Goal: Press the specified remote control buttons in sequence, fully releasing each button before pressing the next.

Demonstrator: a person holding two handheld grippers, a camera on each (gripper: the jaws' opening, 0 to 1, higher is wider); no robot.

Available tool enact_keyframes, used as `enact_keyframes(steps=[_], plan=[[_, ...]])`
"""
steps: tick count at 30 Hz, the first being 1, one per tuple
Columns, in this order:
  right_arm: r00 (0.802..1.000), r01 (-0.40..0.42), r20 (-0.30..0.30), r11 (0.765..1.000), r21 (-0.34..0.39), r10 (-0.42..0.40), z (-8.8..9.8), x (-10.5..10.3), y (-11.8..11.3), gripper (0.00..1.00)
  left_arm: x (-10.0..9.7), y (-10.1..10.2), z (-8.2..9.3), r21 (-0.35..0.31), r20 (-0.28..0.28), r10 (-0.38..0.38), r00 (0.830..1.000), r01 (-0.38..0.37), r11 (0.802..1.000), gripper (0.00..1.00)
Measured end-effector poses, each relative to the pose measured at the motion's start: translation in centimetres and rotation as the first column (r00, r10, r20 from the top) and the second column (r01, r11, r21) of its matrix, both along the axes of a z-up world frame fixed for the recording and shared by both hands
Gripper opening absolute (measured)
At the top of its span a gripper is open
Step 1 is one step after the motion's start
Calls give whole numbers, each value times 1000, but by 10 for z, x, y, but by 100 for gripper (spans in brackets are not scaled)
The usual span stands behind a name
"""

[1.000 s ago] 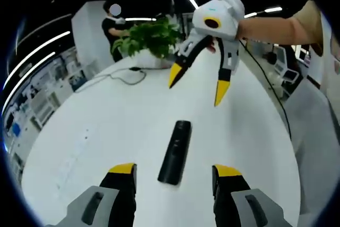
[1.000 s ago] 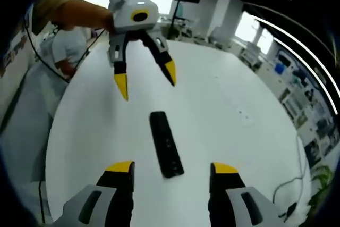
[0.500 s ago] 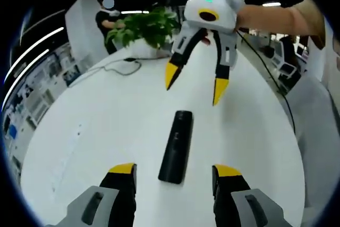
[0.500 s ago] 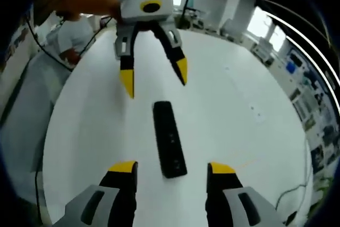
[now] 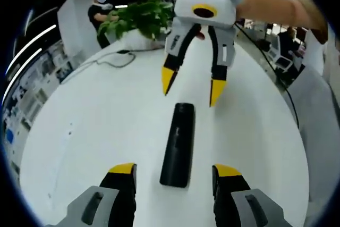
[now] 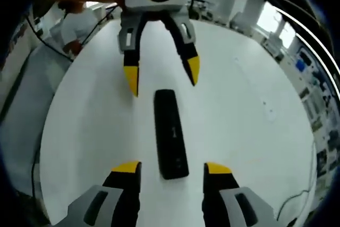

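Observation:
A black remote control (image 5: 179, 143) lies flat on the white table (image 5: 95, 126), lengthwise between the two grippers. In the left gripper view my left gripper (image 5: 174, 170) stands open over its near end. Facing it, my right gripper (image 5: 190, 86) hangs open just above the far end, yellow tips down. In the right gripper view the remote (image 6: 170, 132) shows small buttons on top. There my right gripper (image 6: 172, 169) straddles the near end, open, and the left gripper (image 6: 162, 76) hovers open at the far end. Neither touches the remote.
A potted green plant (image 5: 139, 20) and a looping cable (image 5: 109, 60) sit at the table's far end in the left gripper view. A person (image 5: 100, 10) stands behind the plant. Another person in white (image 6: 69, 22) stands beside the table in the right gripper view.
Both grippers have come closer to each other and to the remote, each now hanging lower over an end of it. The remote has stayed in place.

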State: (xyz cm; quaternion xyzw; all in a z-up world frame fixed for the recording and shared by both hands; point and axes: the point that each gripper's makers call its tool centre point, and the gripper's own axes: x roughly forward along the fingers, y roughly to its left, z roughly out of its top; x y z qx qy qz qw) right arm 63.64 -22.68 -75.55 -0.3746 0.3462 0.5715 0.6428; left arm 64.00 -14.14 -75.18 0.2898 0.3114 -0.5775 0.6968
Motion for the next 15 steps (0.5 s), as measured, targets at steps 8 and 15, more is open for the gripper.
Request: enact_keyframes(steps=[8, 15], plan=[[999, -42, -27, 998, -45, 40, -12, 4, 5, 39, 3, -7, -9, 24, -15, -27, 1000, 27, 999, 58], [996, -79, -55, 993, -89, 74, -22, 3, 8, 35, 0, -11, -17, 52, -38, -53, 998, 55, 997, 57]])
